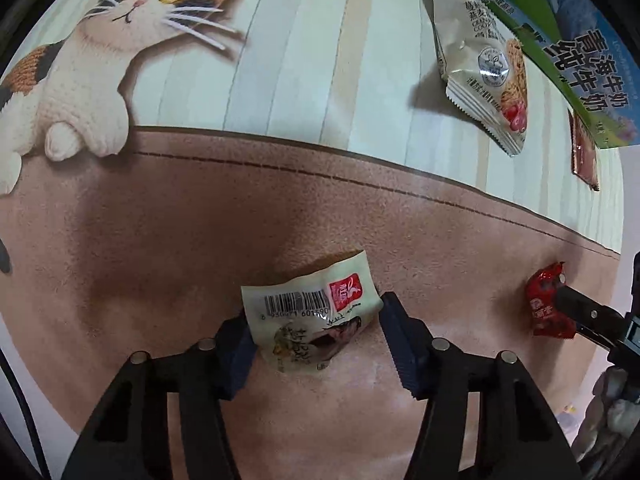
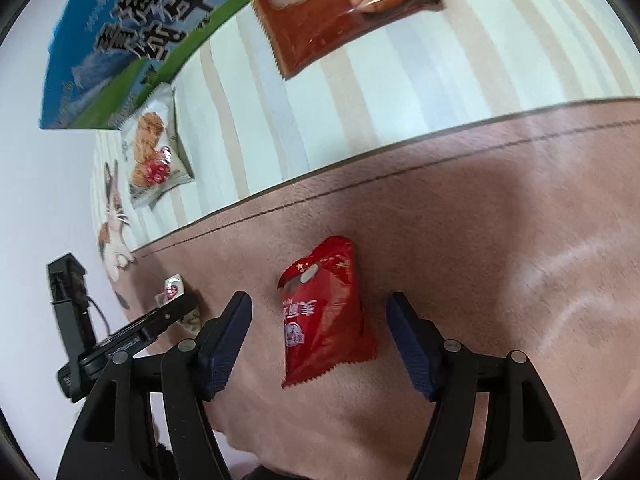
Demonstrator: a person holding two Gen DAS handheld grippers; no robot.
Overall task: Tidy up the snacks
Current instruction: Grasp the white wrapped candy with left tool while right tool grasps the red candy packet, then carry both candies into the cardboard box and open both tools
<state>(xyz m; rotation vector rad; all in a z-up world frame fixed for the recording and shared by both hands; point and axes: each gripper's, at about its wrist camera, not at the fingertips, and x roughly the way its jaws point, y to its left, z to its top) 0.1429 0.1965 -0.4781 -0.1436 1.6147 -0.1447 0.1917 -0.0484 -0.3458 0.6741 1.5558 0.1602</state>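
My left gripper is open around a small cream snack packet with a barcode that lies on the pink mat; both pads sit close beside it. My right gripper is open around a red snack packet on the same mat, with gaps on both sides. The red packet also shows at the right edge of the left wrist view, between the right gripper's fingers. The cream packet and the left gripper show at the left of the right wrist view.
A beige cookie packet and a brown-red packet lie on the striped part of the mat by a blue-green milk carton. A cat picture covers the mat's left. The mat's pink area borders a white tabletop.
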